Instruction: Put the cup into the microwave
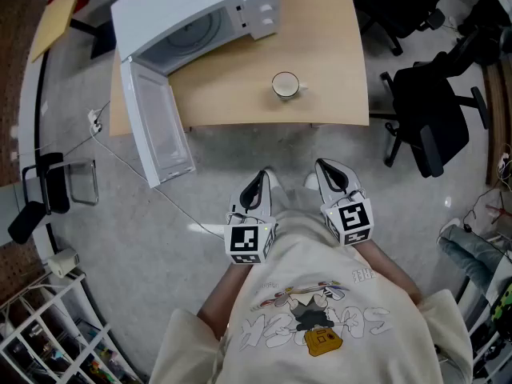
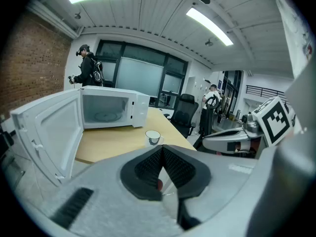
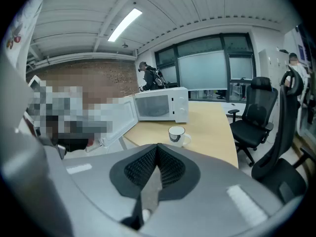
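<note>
A white cup (image 1: 286, 86) with a dark inside stands upright on the wooden table (image 1: 336, 94), a little right of the white microwave (image 1: 200, 18). The microwave's door (image 1: 156, 126) hangs wide open over the table's front edge, and its chamber shows a glass turntable. Both grippers are held close to my body, well short of the table. My left gripper (image 1: 258, 184) is shut and empty. My right gripper (image 1: 326, 173) is shut and empty too. The cup (image 2: 152, 137) shows ahead in the left gripper view, and the cup (image 3: 176, 134) also shows ahead in the right gripper view.
Black office chairs (image 1: 436, 118) stand to the right of the table. A cable (image 1: 152, 184) runs across the grey floor from the microwave side. A wire rack (image 1: 48, 334) and a black stand (image 1: 40, 194) are at the left. People stand far back in the room.
</note>
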Available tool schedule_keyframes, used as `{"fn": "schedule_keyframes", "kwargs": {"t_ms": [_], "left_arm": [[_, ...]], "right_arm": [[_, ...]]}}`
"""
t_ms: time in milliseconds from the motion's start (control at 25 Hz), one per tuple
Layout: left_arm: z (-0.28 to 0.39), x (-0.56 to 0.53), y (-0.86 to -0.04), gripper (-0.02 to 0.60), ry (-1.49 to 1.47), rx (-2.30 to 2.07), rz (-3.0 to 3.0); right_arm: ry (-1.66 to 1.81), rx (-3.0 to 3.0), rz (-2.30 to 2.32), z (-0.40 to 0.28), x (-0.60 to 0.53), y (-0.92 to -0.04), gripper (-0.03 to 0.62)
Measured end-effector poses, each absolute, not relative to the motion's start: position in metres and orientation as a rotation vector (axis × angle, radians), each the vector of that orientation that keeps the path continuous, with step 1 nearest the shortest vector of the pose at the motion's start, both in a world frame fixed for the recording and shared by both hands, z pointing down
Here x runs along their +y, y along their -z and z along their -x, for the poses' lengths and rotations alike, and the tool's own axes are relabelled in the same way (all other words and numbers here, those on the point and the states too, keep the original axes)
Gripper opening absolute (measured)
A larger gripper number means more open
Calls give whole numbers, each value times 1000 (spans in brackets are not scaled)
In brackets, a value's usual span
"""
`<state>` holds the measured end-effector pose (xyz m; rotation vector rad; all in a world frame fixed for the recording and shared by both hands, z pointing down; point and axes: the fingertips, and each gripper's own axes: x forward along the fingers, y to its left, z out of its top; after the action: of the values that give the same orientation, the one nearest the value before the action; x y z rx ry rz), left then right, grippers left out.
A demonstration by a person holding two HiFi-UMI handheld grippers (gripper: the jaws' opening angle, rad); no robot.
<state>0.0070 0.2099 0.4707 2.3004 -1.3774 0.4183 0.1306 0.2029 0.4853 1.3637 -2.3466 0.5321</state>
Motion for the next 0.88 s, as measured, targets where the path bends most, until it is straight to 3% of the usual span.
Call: {"fn": "schedule_keyframes", "kwargs": {"t_ms": [600, 640, 680, 880], "left_arm": [[-13, 205, -465, 5, -382, -1391, -2288], [-10, 204, -464, 5, -382, -1392, -2290], [-6, 203, -463, 5, -382, -1392, -2293], [13, 192, -464, 5, -374, -1386, -2302]], "right_arm": [[-532, -2368, -1357, -145, 204, -481, 6], [-549, -2382, -1339, -140, 202, -482, 70], [-562, -2392, -1323, -136, 199, -482, 175], [-484, -2396, -1302, -124, 169, -482, 240]]}}
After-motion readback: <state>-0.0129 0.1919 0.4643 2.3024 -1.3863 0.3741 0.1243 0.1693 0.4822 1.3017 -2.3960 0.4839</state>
